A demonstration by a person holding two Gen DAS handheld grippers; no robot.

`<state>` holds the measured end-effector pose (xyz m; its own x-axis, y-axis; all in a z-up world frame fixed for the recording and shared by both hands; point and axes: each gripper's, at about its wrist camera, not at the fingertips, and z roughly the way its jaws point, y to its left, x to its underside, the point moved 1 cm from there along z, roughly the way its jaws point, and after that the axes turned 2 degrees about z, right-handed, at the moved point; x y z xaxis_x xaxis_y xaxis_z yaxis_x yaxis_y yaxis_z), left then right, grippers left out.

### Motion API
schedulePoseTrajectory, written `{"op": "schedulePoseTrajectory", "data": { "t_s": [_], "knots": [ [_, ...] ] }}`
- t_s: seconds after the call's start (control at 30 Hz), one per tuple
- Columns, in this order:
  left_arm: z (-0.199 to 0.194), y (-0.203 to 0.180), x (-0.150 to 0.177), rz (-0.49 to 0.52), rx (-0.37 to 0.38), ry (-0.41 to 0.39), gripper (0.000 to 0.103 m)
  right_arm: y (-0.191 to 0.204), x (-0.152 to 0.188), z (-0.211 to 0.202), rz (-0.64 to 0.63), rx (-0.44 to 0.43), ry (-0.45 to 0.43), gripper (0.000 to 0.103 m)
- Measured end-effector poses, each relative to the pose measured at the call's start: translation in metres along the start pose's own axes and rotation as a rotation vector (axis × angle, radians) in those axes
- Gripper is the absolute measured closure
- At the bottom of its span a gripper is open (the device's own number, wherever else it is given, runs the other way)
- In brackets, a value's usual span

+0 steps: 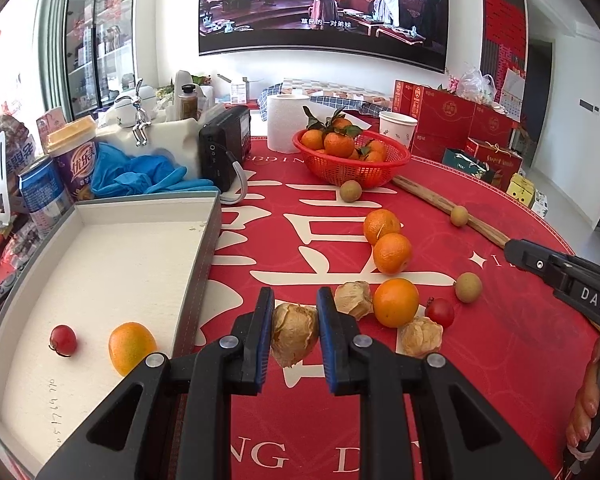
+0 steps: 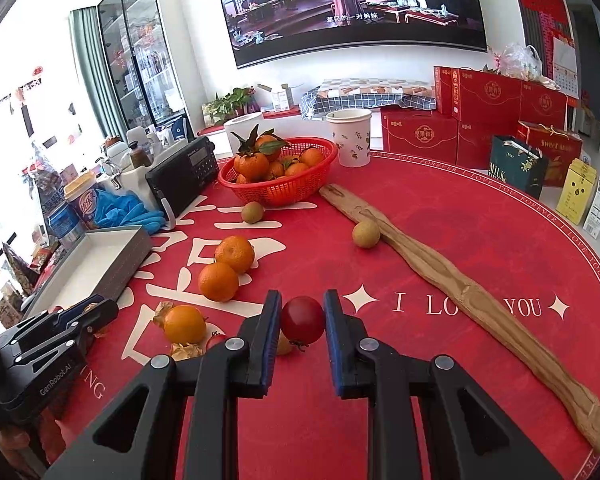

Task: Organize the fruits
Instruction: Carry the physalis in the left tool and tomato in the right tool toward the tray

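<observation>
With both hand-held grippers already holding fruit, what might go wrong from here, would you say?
1. The left hand-held gripper squeezes a papery tan husked fruit; its husk may crumple.
2. The right hand-held gripper clamps a round red cherry tomato; hard pressure might split it.
3. In the shallow white-lined grey tray, dropped round fruit could roll about.

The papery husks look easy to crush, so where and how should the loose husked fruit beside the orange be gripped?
Grip the tan papery husked fruit lightly across its bulging middle, coming from above on the near side: the smooth round orange touches its right flank, so only the front is free.
</observation>
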<state>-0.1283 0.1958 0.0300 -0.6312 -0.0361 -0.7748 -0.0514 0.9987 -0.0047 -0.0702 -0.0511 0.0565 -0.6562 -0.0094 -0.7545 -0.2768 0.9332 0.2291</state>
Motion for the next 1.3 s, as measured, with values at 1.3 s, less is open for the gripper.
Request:
{"op": "schedulePoseTrajectory", "data": {
  "t_s": [1.3],
  "knots": [
    [-0.017,0.03,-0.005,-0.077,-0.002,-0.03,0.079,0.026,0.0,0.018,-0.009,-0.063,0.043,0.08]
  ]
}}
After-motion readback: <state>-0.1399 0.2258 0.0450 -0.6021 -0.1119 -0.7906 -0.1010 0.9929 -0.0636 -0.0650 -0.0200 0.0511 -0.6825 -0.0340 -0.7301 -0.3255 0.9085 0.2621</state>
